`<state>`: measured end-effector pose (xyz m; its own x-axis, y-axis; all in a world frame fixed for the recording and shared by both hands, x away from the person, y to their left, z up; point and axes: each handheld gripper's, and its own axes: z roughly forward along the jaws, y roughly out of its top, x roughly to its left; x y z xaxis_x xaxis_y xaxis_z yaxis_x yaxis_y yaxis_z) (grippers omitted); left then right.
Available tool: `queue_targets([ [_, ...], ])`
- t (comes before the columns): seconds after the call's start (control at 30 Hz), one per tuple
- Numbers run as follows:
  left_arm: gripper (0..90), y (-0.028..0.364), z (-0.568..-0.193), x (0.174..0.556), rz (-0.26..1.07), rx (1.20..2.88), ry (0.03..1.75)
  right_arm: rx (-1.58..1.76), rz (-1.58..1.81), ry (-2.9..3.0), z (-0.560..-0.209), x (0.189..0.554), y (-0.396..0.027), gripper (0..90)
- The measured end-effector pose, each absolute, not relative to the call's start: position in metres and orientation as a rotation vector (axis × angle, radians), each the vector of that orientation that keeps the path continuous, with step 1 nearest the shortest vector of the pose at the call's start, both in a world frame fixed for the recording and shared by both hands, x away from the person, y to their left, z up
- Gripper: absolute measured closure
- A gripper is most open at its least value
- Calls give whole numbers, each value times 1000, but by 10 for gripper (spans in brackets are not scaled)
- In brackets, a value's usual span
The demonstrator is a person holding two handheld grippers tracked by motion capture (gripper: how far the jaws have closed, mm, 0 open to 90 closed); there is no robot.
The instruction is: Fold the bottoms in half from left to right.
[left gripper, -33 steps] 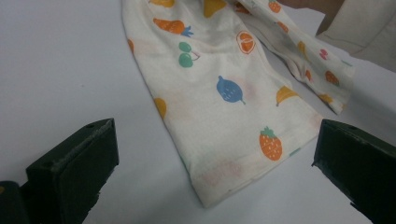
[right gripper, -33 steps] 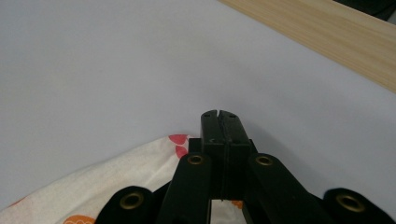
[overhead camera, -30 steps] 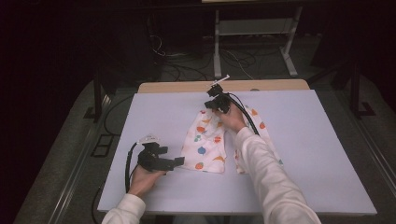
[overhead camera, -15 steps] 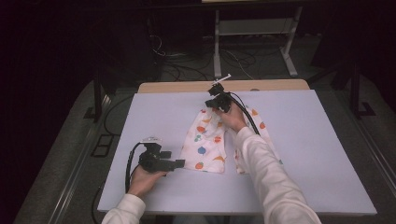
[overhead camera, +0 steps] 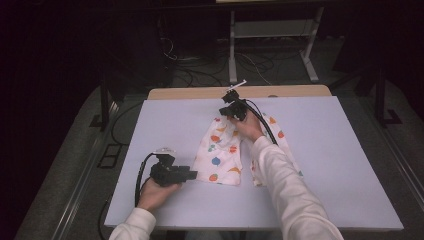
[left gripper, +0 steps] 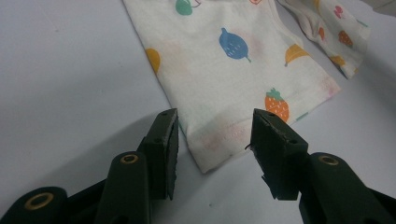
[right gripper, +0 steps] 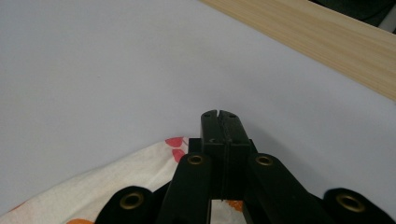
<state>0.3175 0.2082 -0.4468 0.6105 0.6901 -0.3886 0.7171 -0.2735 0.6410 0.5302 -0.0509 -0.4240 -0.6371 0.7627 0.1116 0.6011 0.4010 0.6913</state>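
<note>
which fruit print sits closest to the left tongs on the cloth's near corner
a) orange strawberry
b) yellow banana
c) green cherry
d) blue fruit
a: in the left gripper view the orange strawberry lies just beyond the left tongs, near the hem of the printed cloth; the other prints are farther up.

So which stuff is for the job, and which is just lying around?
For the job:
- fruit-print cloth
- left tool, jaws closing around the cloth's corner
- right tool, shut at the far edge

Lying around:
- floor cables
- metal stand

Dim lab: covered table (overhead camera: 350,165), floor cables (overhead camera: 200,75), metal stand (overhead camera: 232,50).
</note>
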Motion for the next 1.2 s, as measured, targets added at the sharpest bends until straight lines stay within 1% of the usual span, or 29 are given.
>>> queue_targets([
  [0.17, 577, 210, -447, 318, -40, 2016, 1121, 1208, 1064, 2434, -423, 530, -51, 891],
  [0.23, 641, 210, -448, 318, -51, 2020, 1117, 1206, 1068, 2432, -423, 530, -51, 891],
  [0.37, 736, 209, -449, 318, -52, 2028, 1118, 1211, 1073, 2429, -423, 530, -51, 891],
  [0.6, 854, 208, -450, 319, -58, 2036, 1125, 1209, 1077, 2431, -423, 530, -52, 891],
  [0.77, 873, 207, -449, 318, -57, 2038, 1121, 1207, 1075, 2431, -423, 530, -51, 891],
  [1.07, 877, 203, -443, 315, -87, 2006, 1059, 1213, 1081, 2431, -423, 530, -52, 891],
  [1.2, 878, 198, -439, 314, -76, 2011, 1009, 1215, 1112, 2427, -422, 528, -54, 892],
])
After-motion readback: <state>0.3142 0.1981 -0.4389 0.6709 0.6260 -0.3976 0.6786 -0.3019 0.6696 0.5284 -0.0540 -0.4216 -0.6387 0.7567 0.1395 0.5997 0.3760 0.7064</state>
